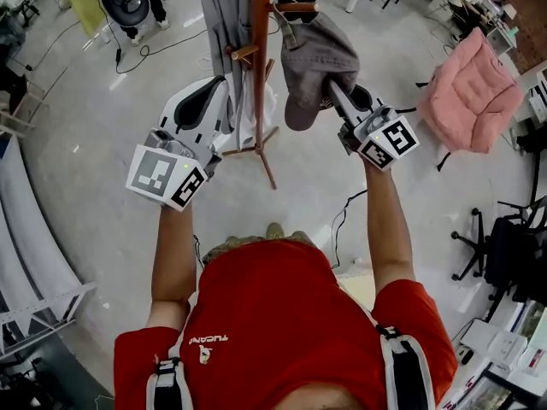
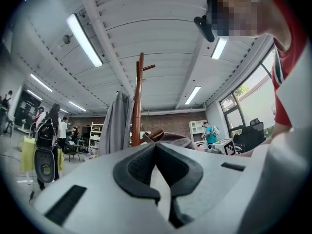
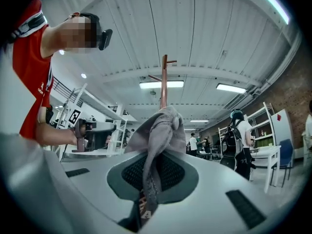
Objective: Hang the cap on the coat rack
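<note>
Grey fabric cap point(image 1: 316, 62) clamped in your right hand-held gripper point(image 3: 155, 165), beside the brown wooden coat rack point(image 1: 260, 58) | left hand-held gripper point(image 2: 155, 147) closed, empty | settle the cap fully over the short peg point(image 1: 295, 8) before you let go.

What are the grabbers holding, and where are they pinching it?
The right gripper pinches the cap by a fold at its edge. The left gripper is shut, holding nothing.
</note>
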### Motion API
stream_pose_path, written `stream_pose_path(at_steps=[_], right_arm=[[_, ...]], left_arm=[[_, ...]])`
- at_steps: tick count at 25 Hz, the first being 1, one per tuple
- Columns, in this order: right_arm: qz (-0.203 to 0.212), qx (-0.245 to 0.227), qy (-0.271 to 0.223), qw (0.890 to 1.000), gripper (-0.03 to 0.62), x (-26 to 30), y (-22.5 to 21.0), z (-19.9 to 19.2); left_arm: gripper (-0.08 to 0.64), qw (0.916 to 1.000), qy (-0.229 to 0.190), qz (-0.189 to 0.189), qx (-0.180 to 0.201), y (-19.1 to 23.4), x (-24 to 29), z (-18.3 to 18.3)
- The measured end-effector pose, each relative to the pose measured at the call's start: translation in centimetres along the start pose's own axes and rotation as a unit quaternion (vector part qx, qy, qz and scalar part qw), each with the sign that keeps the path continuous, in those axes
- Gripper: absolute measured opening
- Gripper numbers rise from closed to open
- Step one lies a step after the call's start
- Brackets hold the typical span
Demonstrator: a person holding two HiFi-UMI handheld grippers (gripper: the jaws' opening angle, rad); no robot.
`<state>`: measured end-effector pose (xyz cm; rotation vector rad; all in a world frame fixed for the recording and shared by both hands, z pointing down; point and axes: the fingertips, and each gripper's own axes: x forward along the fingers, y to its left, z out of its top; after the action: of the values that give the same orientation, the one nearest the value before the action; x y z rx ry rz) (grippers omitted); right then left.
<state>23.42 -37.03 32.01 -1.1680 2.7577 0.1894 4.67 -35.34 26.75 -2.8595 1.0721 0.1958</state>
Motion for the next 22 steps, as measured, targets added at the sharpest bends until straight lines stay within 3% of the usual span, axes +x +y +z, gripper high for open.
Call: stream_pose_path(at_steps=[6, 15, 20, 22], right_arm=[[0.029, -0.002, 0.015, 0.999, 0.035, 1.9, -0.3, -2.7], [0.025, -0.031, 0.068, 0.997, 0.04, 3.7, -0.8, -7.1], [0.017, -0.023, 0.112, 0.993, 0.148, 3.7, -0.9, -9.4], [0.01, -0.022, 0.121, 0.992, 0.16, 3.3, -1.0, -10.1]], left_arm=[[0.009, 0.9995, 0.01, 0.028, -0.004, 0.9, 0.0, -0.8], [0.008, 0.9988, 0.032, 0.038, -0.002, 1.1, -0.6, -2.0], [0.008, 0.9986, 0.038, 0.037, 0.001, 1.1, -1.0, -1.9], [0.009, 0.9986, 0.04, 0.036, 0.001, 1.2, -1.1, -2.1]])
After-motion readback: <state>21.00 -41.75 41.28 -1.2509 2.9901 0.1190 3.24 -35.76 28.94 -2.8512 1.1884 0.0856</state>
